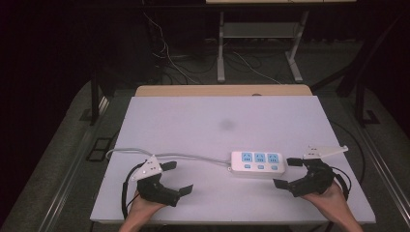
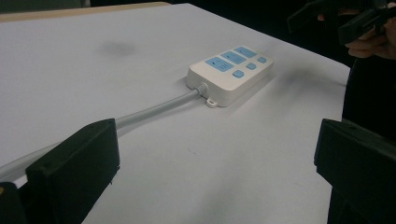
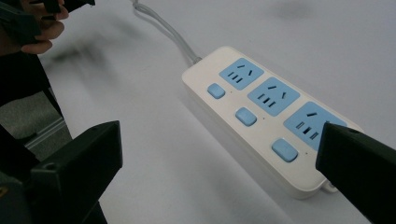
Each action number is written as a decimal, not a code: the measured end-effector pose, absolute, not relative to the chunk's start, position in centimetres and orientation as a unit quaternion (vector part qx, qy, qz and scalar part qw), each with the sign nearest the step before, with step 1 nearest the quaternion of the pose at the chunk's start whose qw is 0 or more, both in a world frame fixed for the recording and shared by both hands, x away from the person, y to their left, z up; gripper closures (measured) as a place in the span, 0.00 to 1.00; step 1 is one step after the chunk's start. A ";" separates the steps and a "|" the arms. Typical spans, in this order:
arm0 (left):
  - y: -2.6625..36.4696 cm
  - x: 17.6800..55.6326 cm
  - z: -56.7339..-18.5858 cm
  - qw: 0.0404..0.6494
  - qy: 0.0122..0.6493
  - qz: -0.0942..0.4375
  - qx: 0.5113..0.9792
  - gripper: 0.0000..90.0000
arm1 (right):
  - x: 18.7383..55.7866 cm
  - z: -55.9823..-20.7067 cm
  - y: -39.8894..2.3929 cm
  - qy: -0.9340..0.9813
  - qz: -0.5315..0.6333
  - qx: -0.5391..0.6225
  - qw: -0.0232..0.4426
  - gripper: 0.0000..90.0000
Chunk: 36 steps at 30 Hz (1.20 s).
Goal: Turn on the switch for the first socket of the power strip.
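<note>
A white power strip (image 1: 257,163) with three blue sockets and three blue buttons lies on the white table (image 1: 193,125), right of centre near the front. Its grey cable (image 1: 179,155) runs left to the table's edge. My left gripper (image 1: 177,177) stands open at the front left, apart from the strip (image 2: 229,73), with the cable (image 2: 154,110) passing its left jaw. My right gripper (image 1: 288,172) is open just right of the strip (image 3: 266,116), its far jaw close to the strip's right end, not touching that I can tell. Nothing is held in either.
A wooden board edge (image 1: 222,90) shows behind the white tabletop. A faint dark smudge (image 1: 226,125) marks the table's middle. Beyond stand a metal table frame (image 1: 261,43) and loose floor cables (image 1: 169,63). Dark floor surrounds the table.
</note>
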<state>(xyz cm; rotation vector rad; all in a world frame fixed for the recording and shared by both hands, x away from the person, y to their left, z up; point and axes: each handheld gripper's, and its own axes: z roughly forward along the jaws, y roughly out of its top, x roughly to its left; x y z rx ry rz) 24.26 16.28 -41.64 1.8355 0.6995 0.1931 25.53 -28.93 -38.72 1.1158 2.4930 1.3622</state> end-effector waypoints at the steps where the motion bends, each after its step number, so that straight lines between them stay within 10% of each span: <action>1: 16.3 24.3 -41.7 0.551 0.297 0.081 0.776 0.00 | 25.7 -38.5 -28.8 0.819 0.442 0.364 0.044 0.00; 36: 16.2 24.4 -41.8 0.542 0.300 0.076 0.781 0.00 | 31.1 -36.3 -24.8 0.866 0.376 0.329 0.019 0.00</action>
